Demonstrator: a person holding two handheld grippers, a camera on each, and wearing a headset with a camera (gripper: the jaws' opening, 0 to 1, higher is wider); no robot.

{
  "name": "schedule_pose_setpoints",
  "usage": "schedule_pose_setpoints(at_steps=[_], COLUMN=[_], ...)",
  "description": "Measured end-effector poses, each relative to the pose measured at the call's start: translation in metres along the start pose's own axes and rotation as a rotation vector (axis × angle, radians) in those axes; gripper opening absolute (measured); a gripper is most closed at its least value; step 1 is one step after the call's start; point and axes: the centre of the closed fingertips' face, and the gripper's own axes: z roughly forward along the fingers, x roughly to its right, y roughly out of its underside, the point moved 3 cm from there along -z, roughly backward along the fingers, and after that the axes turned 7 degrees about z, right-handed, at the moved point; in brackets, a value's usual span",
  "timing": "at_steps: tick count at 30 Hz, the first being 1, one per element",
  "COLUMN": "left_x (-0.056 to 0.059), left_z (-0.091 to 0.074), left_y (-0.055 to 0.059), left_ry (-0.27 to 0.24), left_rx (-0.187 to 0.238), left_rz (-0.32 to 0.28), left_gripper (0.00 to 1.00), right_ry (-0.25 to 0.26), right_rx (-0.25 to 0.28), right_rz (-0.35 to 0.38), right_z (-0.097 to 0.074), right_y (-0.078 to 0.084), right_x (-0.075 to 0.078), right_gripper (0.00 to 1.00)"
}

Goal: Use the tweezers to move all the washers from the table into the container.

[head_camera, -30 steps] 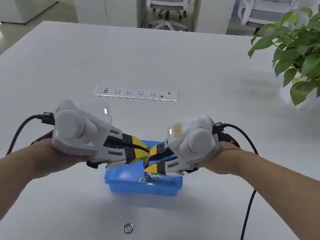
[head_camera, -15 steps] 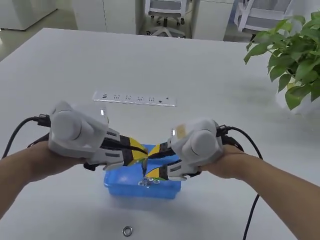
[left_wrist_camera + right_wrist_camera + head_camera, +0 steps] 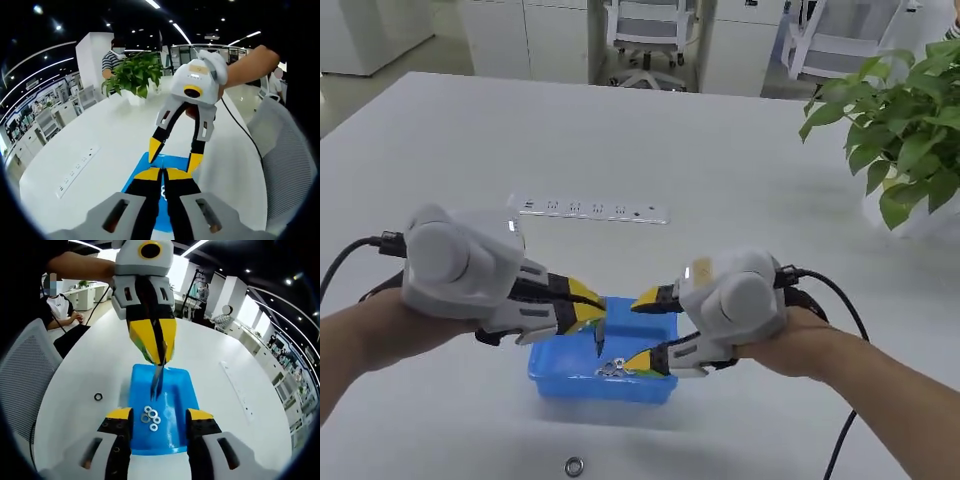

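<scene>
Clamping the tweezers tip-down over the blue container, the left gripper should lift clear of its near wall, then lower onto the lone washer on the table just nearer. The right gripper, jaws apart, should give it room.

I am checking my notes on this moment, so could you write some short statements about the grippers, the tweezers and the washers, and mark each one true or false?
1. The left gripper is shut on the tweezers. True.
2. The right gripper is shut on a washer. False: its jaws stand open and hold nothing.
3. Several washers lie inside the blue container. True.
4. Every washer is already in the container. False: a lone washer lies on the table, outside the container.
</scene>
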Motion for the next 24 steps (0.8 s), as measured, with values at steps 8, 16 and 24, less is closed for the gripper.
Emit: schedule_pose_setpoints(at_steps=[8, 16, 24], left_x=[0.006, 0.015, 0.025], left_z=[-0.011, -0.02, -0.027], left_y=[-0.006, -0.011, -0.01], left_ry=[-0.014, -0.028, -0.037], left_rx=[0.004, 0.012, 0.014], left_rz=[-0.005, -0.013, -0.029], left_gripper=[0.06, 0.06, 0.06], right_ry=[0.072, 0.102, 0.119], right_rx=[0.007, 0.018, 0.034], right_rz=[0.073, 0.145, 0.213], right_z=[-0.015, -0.025, -0.031], right_y=[0.008, 0.015, 0.021], right_x=[-0.002, -0.01, -0.02], right_gripper=[0.57, 0.65, 0.75])
